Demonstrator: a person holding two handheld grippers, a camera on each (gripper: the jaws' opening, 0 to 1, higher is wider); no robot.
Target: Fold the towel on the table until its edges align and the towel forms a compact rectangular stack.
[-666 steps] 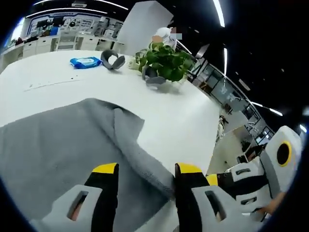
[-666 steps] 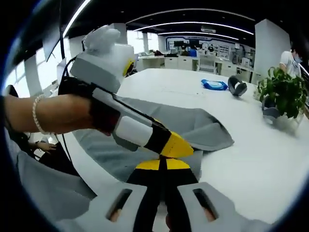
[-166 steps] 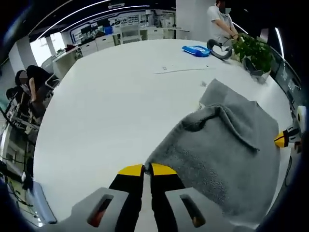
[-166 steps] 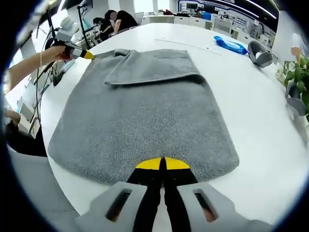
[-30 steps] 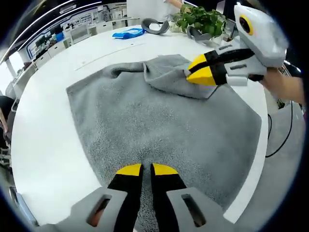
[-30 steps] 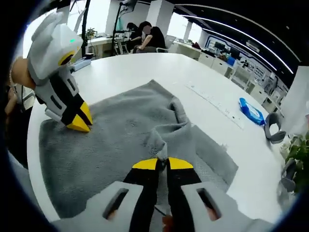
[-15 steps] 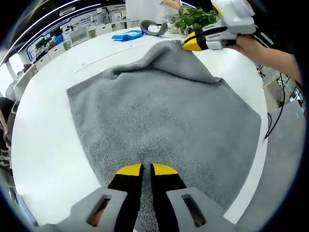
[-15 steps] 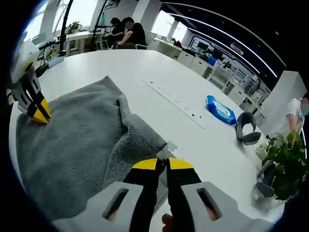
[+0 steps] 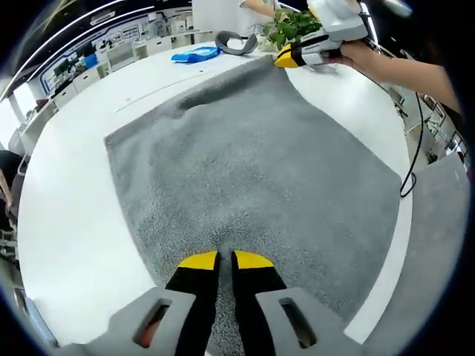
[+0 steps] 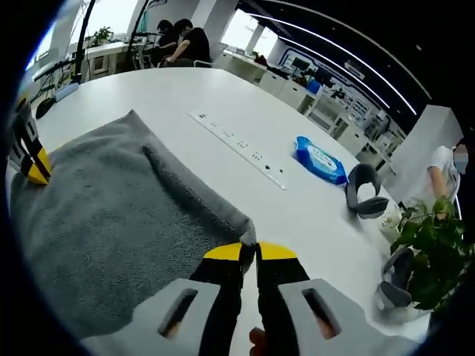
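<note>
The grey towel (image 9: 245, 156) lay spread nearly flat on the white surface (image 9: 67, 185), with one low ridge left near its far edge (image 10: 185, 185). The left hand-held gripper (image 9: 219, 259) was pressed together on the near edge, and the right hand-held gripper (image 10: 249, 251) pinched the far corner — in the left gripper view it was seen at that corner (image 9: 291, 58). To do this step well, the corner should be drawn outward and kept low until the ridge is gone, with the opposite edge pinned so that the cloth does not slide; only then should a fold be started. Containers were few: a pot (hidden under its leaves) held a green plant (image 10: 434, 263), and a blue packet (image 10: 319, 165) lay closed, well apart from the towel.
</note>
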